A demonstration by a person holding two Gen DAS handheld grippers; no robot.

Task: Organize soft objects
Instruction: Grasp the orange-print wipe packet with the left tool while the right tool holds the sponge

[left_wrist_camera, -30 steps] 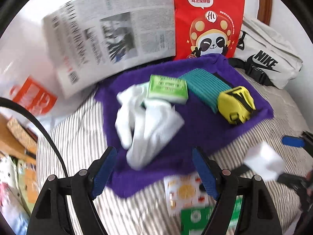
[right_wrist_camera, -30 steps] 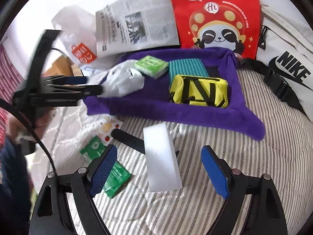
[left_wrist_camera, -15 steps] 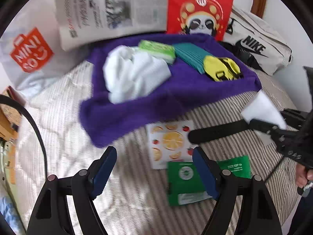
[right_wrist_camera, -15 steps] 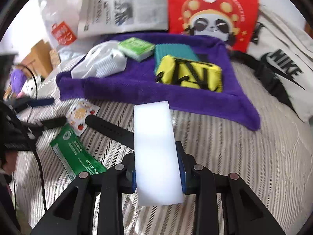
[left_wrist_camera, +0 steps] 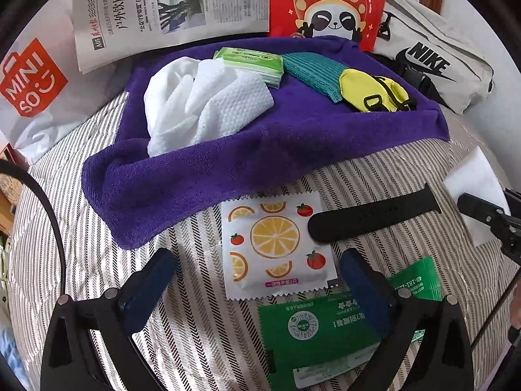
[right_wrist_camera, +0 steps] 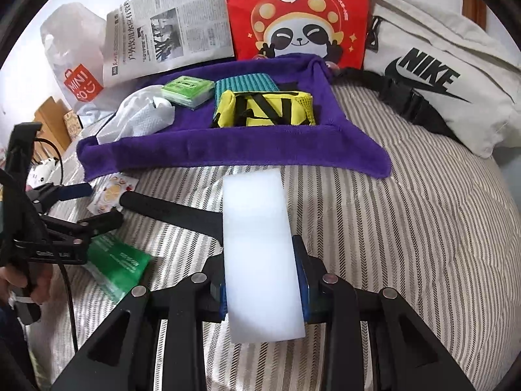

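Nearest to you, the right tongs have just closed on the white sponge block; both pads press its sides and it juts forward over the striped bed. Treat this item as picked but not yet placed.

The left tongs have just opened to their widest and hold nothing. They hover over the fruit-print sachet, which lies between the pads but is not touched by them. Judge this as an approach to the next pick.

Still loose on the bed, just near of the towel:
- the fruit-print sachet;
- the green packet, nearer than the sachet, with a second green packet just to its right;
- the black strap, with one end lying on the sachet's right edge.

Farther off, the purple towel serves as the collection area. Already on it, left to right:
- the white cloth;
- the green tissue pack;
- the teal cloth;
- the yellow pouch.

Progress is judged at about halfway: four items gathered, one in hand, about four left.

At the far edge, a newspaper, a red panda bag, a white shopping bag and a white waist bag stand beyond the towel. Whether they belong to the task cannot be told.
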